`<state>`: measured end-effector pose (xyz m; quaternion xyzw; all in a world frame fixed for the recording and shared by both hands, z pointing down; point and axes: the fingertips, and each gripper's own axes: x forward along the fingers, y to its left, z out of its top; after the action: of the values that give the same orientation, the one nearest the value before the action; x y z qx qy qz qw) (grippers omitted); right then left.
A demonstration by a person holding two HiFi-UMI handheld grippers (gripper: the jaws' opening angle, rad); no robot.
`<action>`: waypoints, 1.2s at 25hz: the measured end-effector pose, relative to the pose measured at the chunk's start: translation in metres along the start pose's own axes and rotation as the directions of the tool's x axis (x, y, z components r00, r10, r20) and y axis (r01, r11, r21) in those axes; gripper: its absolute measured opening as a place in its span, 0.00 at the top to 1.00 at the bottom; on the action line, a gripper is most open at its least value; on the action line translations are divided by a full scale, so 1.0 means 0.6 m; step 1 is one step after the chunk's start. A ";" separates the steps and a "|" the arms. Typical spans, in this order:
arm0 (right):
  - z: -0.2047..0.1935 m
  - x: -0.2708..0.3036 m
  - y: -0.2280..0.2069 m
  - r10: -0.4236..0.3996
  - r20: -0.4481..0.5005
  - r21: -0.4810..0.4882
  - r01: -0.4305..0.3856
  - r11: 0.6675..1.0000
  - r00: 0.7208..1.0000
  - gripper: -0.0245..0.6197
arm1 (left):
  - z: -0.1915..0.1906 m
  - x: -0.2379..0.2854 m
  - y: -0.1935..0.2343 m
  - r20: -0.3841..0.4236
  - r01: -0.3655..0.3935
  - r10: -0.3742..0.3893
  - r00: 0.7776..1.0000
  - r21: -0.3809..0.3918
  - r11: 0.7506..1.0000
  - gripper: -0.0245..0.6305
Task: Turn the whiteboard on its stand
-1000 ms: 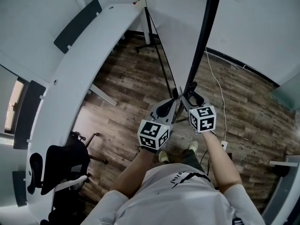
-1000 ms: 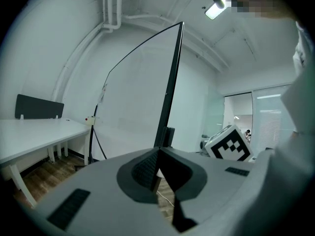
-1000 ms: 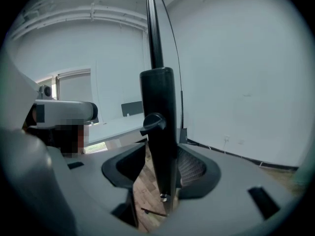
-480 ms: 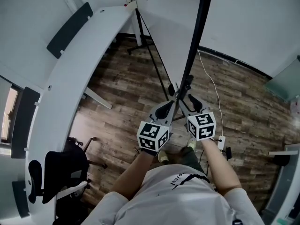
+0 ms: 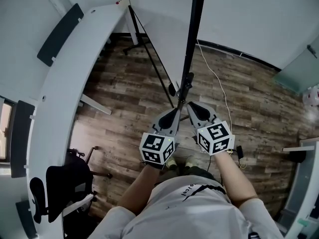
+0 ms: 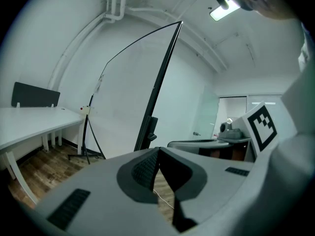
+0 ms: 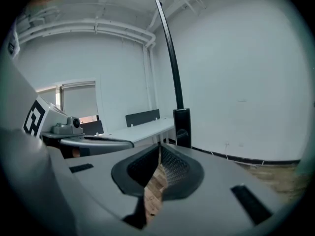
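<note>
head view: whiteboard [image 5: 195,29] standing edge-on, rising straight ahead; left gripper [image 5: 178,109] and right gripper [image 5: 189,106] flanking its lower edge near stand bracket [image 5: 183,83], probably setting up to push, not clamp.
left gripper view: jaws meeting at tips, gripping nothing; board edge lying just ahead.
right gripper view: jaws having just been closing, now sitting together, nothing between; bracket looming close ahead.

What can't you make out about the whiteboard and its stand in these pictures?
- Whiteboard: head view, top cut off by the picture's upper edge; face seen only edge-on.
- Stand feet: left gripper view, hidden behind the left gripper body.
- Black bracket on the frame: right gripper view, too dark to tell whether it locks.
</note>
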<state>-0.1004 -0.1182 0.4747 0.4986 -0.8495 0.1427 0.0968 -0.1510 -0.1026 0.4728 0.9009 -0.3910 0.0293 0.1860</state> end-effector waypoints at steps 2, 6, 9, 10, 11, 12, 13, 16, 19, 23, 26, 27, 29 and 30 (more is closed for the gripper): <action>0.004 -0.002 0.000 0.016 0.005 -0.002 -0.016 1.000 1.000 0.93 | 0.000 0.002 -0.009 -0.005 -0.001 0.001 1.000 0.003 1.000 0.94; 0.016 -0.010 0.003 0.049 0.021 -0.012 -0.049 0.999 0.999 0.94 | 0.013 0.002 -0.019 0.003 -0.018 0.018 1.000 0.010 1.000 0.94; 0.022 -0.022 -0.002 0.070 0.028 -0.026 -0.070 0.997 0.997 0.94 | 0.024 0.007 -0.030 0.015 -0.036 0.035 0.999 0.016 0.999 0.94; 0.023 -0.027 -0.005 0.075 0.030 -0.027 -0.074 0.997 0.997 0.94 | 0.027 0.008 -0.036 0.017 -0.038 0.037 0.999 0.021 0.999 0.94; 0.025 -0.031 -0.006 0.079 0.034 -0.028 -0.078 0.997 0.996 0.94 | 0.029 0.009 -0.042 0.018 -0.039 0.039 0.999 0.026 0.999 0.94; 0.028 -0.035 -0.007 0.083 0.038 -0.029 -0.082 0.996 0.996 0.94 | 0.031 0.009 -0.048 0.020 -0.041 0.041 0.999 0.030 0.999 0.94; 0.030 -0.037 -0.006 0.088 0.042 -0.032 -0.087 0.996 0.995 0.94 | 0.034 0.009 -0.052 0.022 -0.044 0.043 0.999 0.034 0.998 0.94; 0.043 -0.042 0.000 0.104 0.057 -0.049 -0.101 0.994 0.993 0.94 | 0.047 0.006 -0.059 0.037 -0.056 0.054 0.998 0.047 0.997 0.94; 0.050 -0.045 0.003 0.116 0.064 -0.059 -0.112 0.992 0.991 0.94 | 0.056 0.003 -0.063 0.050 -0.068 0.065 0.997 0.054 0.996 0.94; 0.052 -0.052 0.003 0.124 0.064 -0.066 -0.120 0.991 0.990 0.94 | 0.058 0.000 -0.068 0.057 -0.081 0.078 0.995 0.058 0.995 0.94; 0.051 -0.054 0.002 0.129 0.062 -0.073 -0.125 0.990 0.990 0.94 | 0.056 0.001 -0.071 0.057 -0.086 0.082 0.995 0.059 0.995 0.94; 0.051 -0.055 0.002 0.130 0.061 -0.074 -0.126 0.989 0.990 0.94 | 0.055 0.001 -0.072 0.056 -0.086 0.083 0.995 0.059 0.995 0.94; 0.049 -0.057 0.002 0.131 0.059 -0.075 -0.126 0.989 0.990 0.94 | 0.053 0.001 -0.075 0.055 -0.087 0.083 0.995 0.059 0.995 0.94; 0.049 -0.058 0.001 0.131 0.059 -0.076 -0.126 0.989 0.990 0.94 | 0.053 0.002 -0.076 0.055 -0.087 0.084 0.995 0.059 0.994 0.94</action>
<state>-0.0846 -0.0994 0.4363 0.4431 -0.8872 0.1021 0.0783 -0.1206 -0.0865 0.4294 0.8891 -0.4328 0.0255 0.1466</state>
